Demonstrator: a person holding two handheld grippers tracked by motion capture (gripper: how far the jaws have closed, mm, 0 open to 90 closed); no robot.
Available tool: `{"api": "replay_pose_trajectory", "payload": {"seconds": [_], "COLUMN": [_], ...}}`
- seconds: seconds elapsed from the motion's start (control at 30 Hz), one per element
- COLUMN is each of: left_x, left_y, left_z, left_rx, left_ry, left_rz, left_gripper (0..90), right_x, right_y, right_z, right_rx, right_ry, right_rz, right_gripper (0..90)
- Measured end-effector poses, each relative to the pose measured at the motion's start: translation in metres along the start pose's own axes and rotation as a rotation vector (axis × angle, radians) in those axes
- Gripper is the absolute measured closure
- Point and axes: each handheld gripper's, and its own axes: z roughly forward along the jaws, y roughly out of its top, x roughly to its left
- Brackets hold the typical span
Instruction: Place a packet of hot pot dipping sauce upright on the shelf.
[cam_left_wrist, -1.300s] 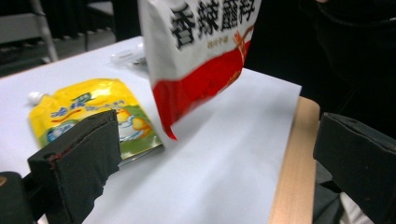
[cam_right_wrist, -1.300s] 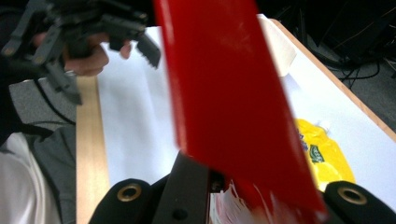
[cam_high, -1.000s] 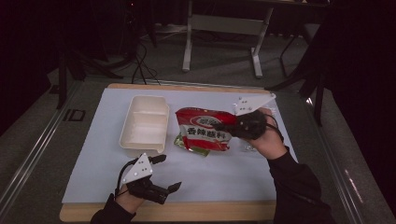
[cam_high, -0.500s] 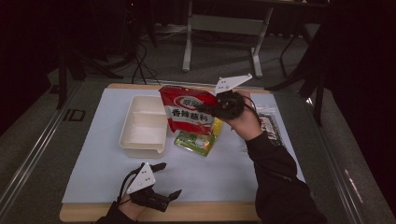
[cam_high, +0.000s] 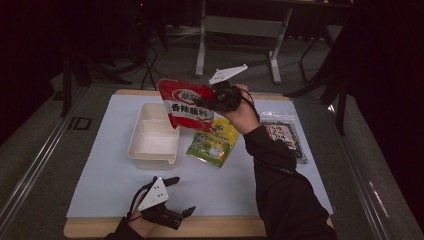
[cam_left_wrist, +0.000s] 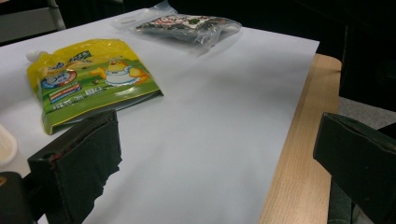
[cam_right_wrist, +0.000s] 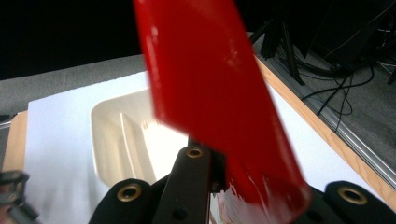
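My right gripper (cam_high: 206, 103) is shut on the right edge of a red snack packet (cam_high: 184, 104) and holds it tilted in the air, over the far right corner of the white plastic container (cam_high: 150, 142). In the right gripper view the red packet (cam_right_wrist: 210, 93) rises from the shut right gripper (cam_right_wrist: 219, 183), with the container (cam_right_wrist: 116, 135) below it. A yellow-green spout pouch (cam_high: 212, 144) lies flat right of the container. My left gripper (cam_high: 174, 199) rests near the table's front edge, open and holding nothing. The left gripper (cam_left_wrist: 219, 163) looks toward the pouch (cam_left_wrist: 88, 81).
A dark seaweed packet (cam_high: 286, 136) in clear wrap lies at the right of the white sheet (cam_high: 225, 185), and shows far off as the seaweed packet (cam_left_wrist: 187, 24). The wooden table edge (cam_high: 225, 227) runs along the front. A metal stand (cam_high: 240, 27) is behind the table.
My right gripper has lifted the red packet off the yellow-green pouch and carried it left toward the container. The pouch now lies uncovered. My left gripper has sunk slightly.
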Motion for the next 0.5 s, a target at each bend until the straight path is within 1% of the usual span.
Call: {"api": "replay_pose_trajectory", "payload": {"seconds": [0.07,0.13,0.2,0.23,0.3,0.33,0.37,0.4,0.43,0.47,0.5], "left_x": [-0.001,-0.001,-0.002,-0.003,-0.003,-0.003,-0.003,-0.003,-0.003,-0.004,-0.004], "left_y": [-0.001,0.000,-0.001,-0.002,-0.003,-0.004,-0.004,-0.005,-0.005,-0.005,-0.005], "left_z": [-0.001,-0.002,-0.004,-0.005,-0.006,-0.007,-0.007,-0.008,-0.011,-0.012,-0.012], "left_rx": [0.001,0.001,-0.007,-0.002,-0.002,0.000,0.000,0.000,-0.003,-0.012,-0.012], "left_ry": [0.005,0.001,0.009,0.010,0.018,0.014,0.014,0.019,0.023,0.036,0.036], "left_rz": [0.006,0.007,0.004,0.001,-0.001,-0.010,-0.010,-0.011,-0.012,-0.013,-0.013], "left_gripper": [1.9,1.9,1.9,2.0,2.0,1.9,2.0,2.0,1.9,2.0,2.0], "right_x": [-0.002,-0.003,-0.006,-0.007,-0.010,-0.011,-0.012,-0.012,-0.015,-0.016,-0.016], "right_y": [0.003,0.005,0.008,0.012,0.016,0.017,0.018,0.018,0.020,0.021,0.021], "right_z": [0.007,0.010,0.019,0.026,0.033,0.035,0.039,0.039,0.046,0.049,0.049], "right_rx": [0.000,0.005,0.013,0.018,0.013,0.009,0.005,0.005,-0.004,-0.007,-0.007], "right_ry": [0.005,0.008,0.004,0.003,0.008,0.008,0.003,0.003,0.002,0.000,0.000], "right_rz": [0.004,0.005,0.005,0.006,0.014,0.016,0.018,0.018,0.027,0.027,0.027], "right_gripper": [90.0,90.0,90.0,90.0,90.0,90.0,90.0,90.0,90.0,90.0,90.0]}}
